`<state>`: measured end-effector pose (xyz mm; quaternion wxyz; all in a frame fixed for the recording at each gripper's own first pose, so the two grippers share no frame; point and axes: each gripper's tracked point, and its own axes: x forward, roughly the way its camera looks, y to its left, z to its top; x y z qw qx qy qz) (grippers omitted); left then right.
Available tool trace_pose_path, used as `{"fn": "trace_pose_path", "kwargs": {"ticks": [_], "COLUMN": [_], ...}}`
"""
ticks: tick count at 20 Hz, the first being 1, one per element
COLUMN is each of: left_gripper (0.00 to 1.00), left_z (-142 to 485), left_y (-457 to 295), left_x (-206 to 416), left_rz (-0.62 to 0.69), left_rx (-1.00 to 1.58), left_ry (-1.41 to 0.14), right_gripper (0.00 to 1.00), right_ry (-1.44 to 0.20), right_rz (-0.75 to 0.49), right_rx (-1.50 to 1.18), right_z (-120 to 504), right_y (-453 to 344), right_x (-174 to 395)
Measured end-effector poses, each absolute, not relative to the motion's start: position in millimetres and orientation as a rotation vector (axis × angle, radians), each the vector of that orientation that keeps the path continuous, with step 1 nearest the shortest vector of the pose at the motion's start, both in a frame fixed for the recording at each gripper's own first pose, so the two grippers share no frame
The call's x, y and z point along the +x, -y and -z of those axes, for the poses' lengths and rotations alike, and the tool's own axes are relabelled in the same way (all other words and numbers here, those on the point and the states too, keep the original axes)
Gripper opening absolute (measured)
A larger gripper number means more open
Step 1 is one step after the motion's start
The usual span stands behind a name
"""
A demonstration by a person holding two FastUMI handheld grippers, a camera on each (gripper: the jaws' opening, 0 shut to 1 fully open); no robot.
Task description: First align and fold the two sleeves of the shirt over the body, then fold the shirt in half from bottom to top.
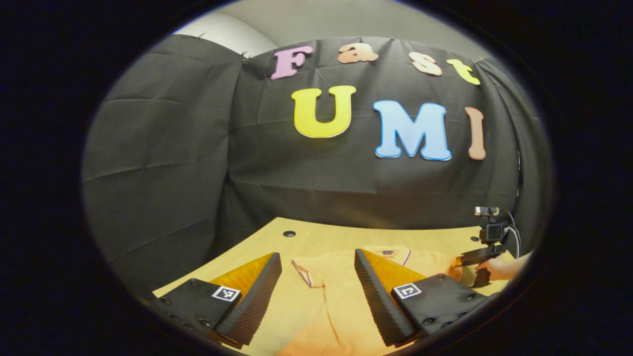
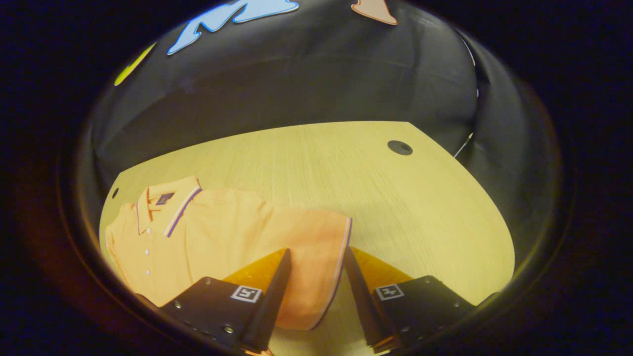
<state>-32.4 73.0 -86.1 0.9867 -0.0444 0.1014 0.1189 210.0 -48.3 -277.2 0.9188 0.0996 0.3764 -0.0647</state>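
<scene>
Nothing folded yet, I judge: the shirt [image 2: 217,232] lies flat on the table [image 2: 395,198], my right gripper [image 2: 316,277] wide astride its right sleeve [image 2: 316,257], my left gripper [image 1: 316,291] wide above the left sleeve [image 1: 309,272].

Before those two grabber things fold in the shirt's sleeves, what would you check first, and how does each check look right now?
1. Shirt lies flat on the table, collar up: ok.
2. Right sleeve spread out, not yet folded: ok.
3. Right gripper open, fingers either side of the sleeve's hem: ok.
4. Left gripper open above the left sleeve: ok.
5. Fingers low enough to pinch cloth: cannot tell.
6. Bottom hem lies straight: cannot tell.
</scene>
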Motion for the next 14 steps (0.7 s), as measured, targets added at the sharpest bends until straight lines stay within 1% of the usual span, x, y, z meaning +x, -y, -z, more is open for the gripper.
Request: {"fn": "trace_pose_path", "kwargs": {"ticks": [1, 2, 3, 4, 6, 11, 14], "left_gripper": [0.96, 0.96, 0.96, 0.96, 0.96, 0.96, 0.96], "left_z": [85, 83, 82, 82, 81, 83, 84], "left_y": [-75, -76, -78, -79, -81, -85, -80], "left_x": [-34, -35, -37, -40, -44, -50, -48], "left_rz": [-0.244, -0.248, -0.252, -0.255, -0.264, -0.277, -0.265], "left_rx": [-0.089, -0.087, -0.086, -0.086, -0.090, -0.098, -0.113], "left_ry": [-0.200, -0.197, -0.193, -0.192, -0.192, -0.197, -0.199], "right_gripper": [0.44, 0.41, 0.19, 0.16, 0.01, 0.01, 0.00], "right_ry": [-0.776, -0.781, -0.781, -0.782, -0.781, -0.697, -0.663], "right_rz": [0.128, 0.132, 0.125, 0.131, 0.137, 0.067, 0.009], "right_rx": [0.214, 0.224, 0.238, 0.238, 0.213, 0.114, 0.134], "right_z": [277, 277, 276, 275, 275, 242, 223], "right_y": [46, 46, 43, 44, 43, 26, 4], "right_x": [211, 211, 211, 210, 212, 211, 211]}}
